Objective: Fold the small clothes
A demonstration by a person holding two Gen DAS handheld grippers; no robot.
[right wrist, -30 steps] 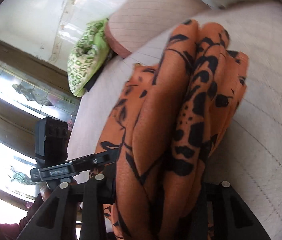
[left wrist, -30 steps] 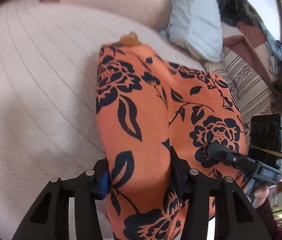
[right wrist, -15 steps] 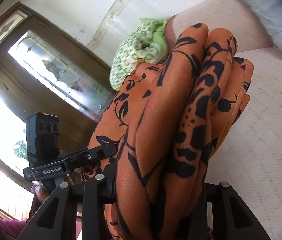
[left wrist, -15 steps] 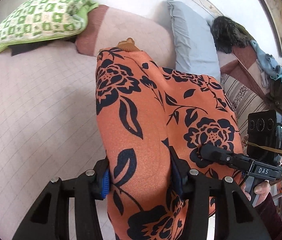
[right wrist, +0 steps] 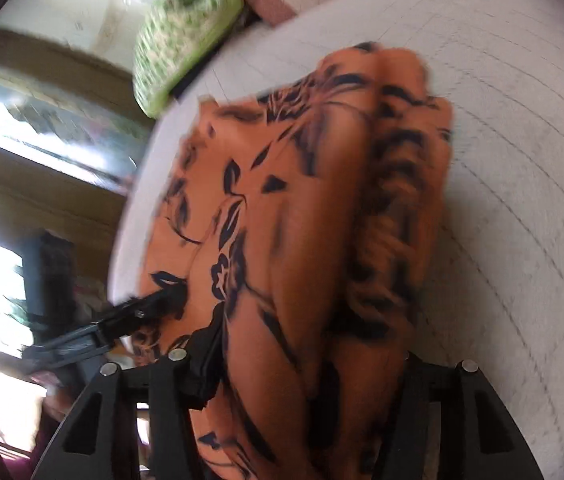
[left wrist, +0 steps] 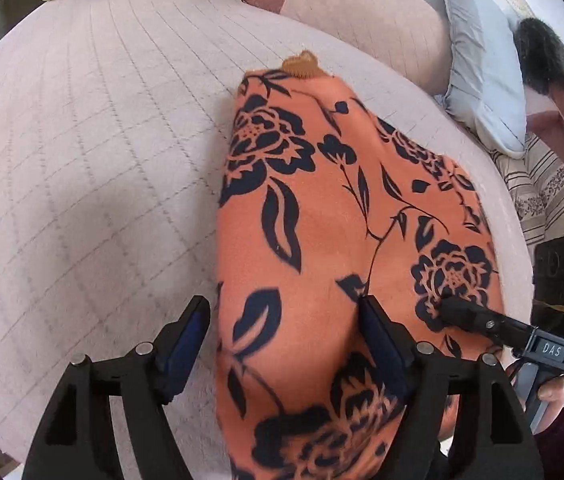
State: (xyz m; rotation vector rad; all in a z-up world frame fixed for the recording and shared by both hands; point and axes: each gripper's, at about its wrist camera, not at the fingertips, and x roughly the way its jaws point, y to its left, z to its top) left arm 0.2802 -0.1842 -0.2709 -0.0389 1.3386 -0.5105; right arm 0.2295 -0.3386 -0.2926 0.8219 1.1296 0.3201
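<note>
An orange garment with dark navy flowers [left wrist: 321, 220] lies folded on the pale quilted bed; it also shows in the right wrist view [right wrist: 301, 220], blurred. My left gripper [left wrist: 283, 332] has its jaws parted, and the cloth passes between them; the left pad [left wrist: 190, 336] stands clear of the fabric. My right gripper [right wrist: 313, 364] holds a thick bunch of the same garment between its fingers. The right gripper's finger shows in the left wrist view [left wrist: 477, 318] on the cloth's right edge.
The quilted bed surface [left wrist: 82, 180] spreads left of the garment. A green patterned pillow [right wrist: 186, 28], a pink bolster [left wrist: 361, 12] and a grey pillow [left wrist: 477, 60] lie at the head. Striped bedding and dark clothes [left wrist: 549, 184] sit at the right.
Both grippers have come down with the garment from a raised position onto the bed. My left gripper's jaws have opened off the cloth. The right wrist view is motion-blurred.
</note>
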